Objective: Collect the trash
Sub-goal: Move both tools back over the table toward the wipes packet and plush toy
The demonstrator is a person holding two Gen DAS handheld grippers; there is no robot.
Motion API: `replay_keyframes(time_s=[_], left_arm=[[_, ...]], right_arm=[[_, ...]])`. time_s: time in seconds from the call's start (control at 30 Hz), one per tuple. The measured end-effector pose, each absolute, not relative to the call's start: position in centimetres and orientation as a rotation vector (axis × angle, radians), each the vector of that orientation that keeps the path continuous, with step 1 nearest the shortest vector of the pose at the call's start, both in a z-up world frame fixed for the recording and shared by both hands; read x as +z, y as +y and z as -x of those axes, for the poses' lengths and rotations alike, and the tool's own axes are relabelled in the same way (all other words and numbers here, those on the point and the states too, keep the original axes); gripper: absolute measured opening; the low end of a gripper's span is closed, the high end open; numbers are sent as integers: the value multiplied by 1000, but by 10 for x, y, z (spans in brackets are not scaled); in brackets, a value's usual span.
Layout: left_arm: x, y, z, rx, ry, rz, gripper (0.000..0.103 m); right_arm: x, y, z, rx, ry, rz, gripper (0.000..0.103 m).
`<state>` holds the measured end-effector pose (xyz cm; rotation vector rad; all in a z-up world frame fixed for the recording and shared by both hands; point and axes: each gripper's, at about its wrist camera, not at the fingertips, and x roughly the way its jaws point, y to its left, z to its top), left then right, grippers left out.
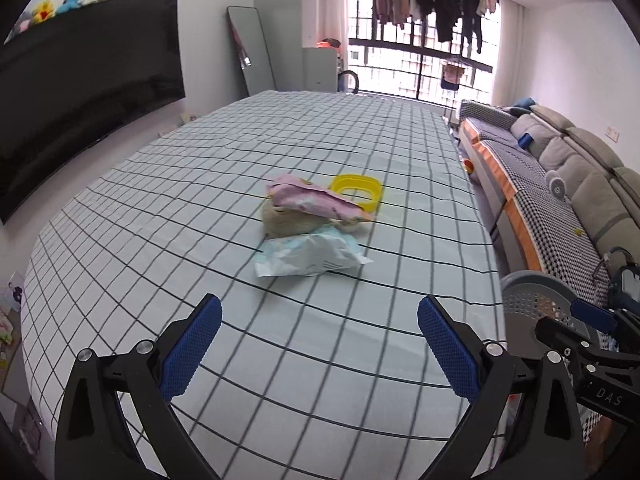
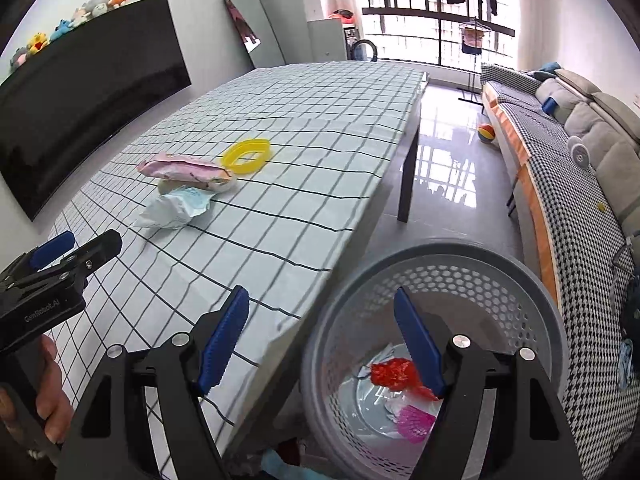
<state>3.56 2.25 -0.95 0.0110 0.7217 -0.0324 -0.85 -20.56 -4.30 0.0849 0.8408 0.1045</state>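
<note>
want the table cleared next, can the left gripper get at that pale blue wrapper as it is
Probably yes. The left gripper is open over the checked tablecloth, and the pale blue wrapper lies straight ahead with bare cloth between. The pink packet sits behind it, not blocking.

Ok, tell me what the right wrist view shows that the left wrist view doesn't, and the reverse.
Right wrist only: the inside of the grey basket, holding red trash and pink trash, plus the right gripper, open over its rim. Left wrist only: the open left gripper head-on. Both: pink packet, white wrapper and yellow ring on the checked tablecloth.
</note>
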Motion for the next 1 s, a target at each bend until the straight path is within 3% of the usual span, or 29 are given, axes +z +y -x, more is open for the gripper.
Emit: replay_keyframes(time_s=[0.73,1.0], left_arm=[[-30,138,-61,212,734,62,97],[-34,150,-63,220,739,86,97]], right_arm=[[-47,-60,-94,332,915,75,72],[-50,-46,-123,364,943,34,78]])
